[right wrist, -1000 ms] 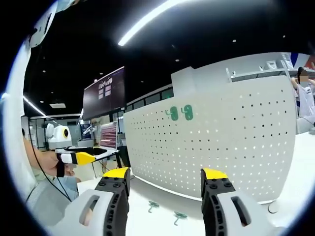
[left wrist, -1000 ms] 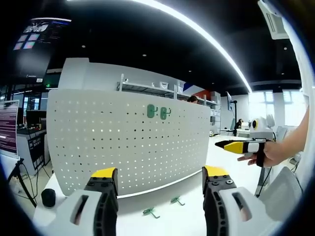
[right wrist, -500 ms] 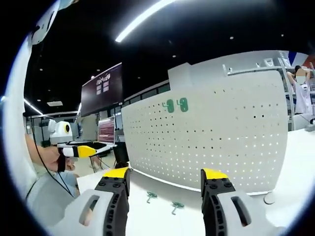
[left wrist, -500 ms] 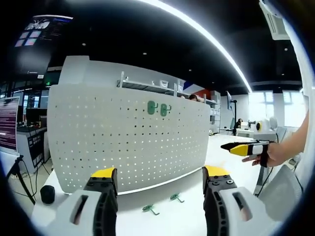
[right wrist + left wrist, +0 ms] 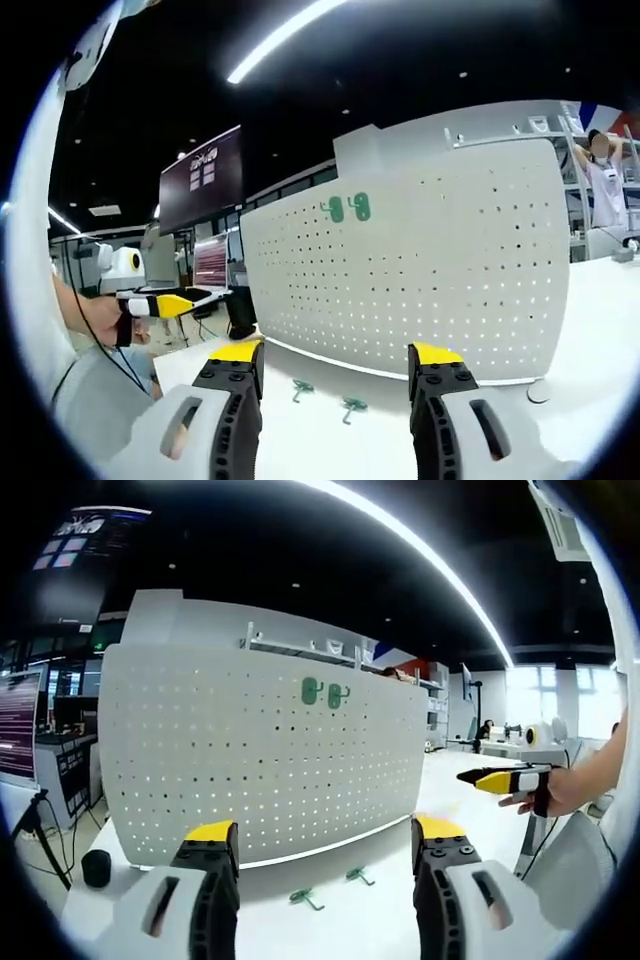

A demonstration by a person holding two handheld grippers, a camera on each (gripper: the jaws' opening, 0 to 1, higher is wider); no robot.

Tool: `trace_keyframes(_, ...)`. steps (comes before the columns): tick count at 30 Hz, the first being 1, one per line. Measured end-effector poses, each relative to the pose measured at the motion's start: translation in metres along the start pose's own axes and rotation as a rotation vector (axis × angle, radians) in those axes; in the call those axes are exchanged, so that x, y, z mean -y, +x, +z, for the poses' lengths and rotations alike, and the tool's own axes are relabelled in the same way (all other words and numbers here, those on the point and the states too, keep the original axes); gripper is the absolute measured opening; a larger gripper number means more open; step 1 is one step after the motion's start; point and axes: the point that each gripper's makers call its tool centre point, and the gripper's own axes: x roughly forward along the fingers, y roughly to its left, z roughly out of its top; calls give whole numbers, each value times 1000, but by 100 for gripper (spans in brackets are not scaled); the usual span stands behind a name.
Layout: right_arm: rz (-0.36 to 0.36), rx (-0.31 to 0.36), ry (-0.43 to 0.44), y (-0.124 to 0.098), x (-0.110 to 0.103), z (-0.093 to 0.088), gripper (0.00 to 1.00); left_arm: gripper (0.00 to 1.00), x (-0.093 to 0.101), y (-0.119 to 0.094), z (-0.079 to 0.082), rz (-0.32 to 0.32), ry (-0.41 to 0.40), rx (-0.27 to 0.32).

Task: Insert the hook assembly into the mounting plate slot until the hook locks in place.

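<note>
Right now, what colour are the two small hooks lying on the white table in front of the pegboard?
Green; the two small hooks show best in the left gripper view.

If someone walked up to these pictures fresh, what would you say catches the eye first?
The big white pegboard standing upright on the white table dominates both views, with two green hooks already mounted high on its face. Two more loose green hooks lie on the table in front of its base. Both tools are open and empty, the left tool and the right tool each framing the board.
</note>
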Motion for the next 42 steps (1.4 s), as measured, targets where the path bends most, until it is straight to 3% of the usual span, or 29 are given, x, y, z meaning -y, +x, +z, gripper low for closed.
trace_keyframes(21,-5,-50,5,-3,2,-13,56,72,0,-1,-5,-10,3,-23)
trace_keyframes(37,-12,-228,60,-2,6,-57,58,71,-1,-1,-26,-18,-9,-89)
trace_keyframes(42,-6,-251,91,-2,5,-63,58,71,-2,-1,-30,-16,-5,-103)
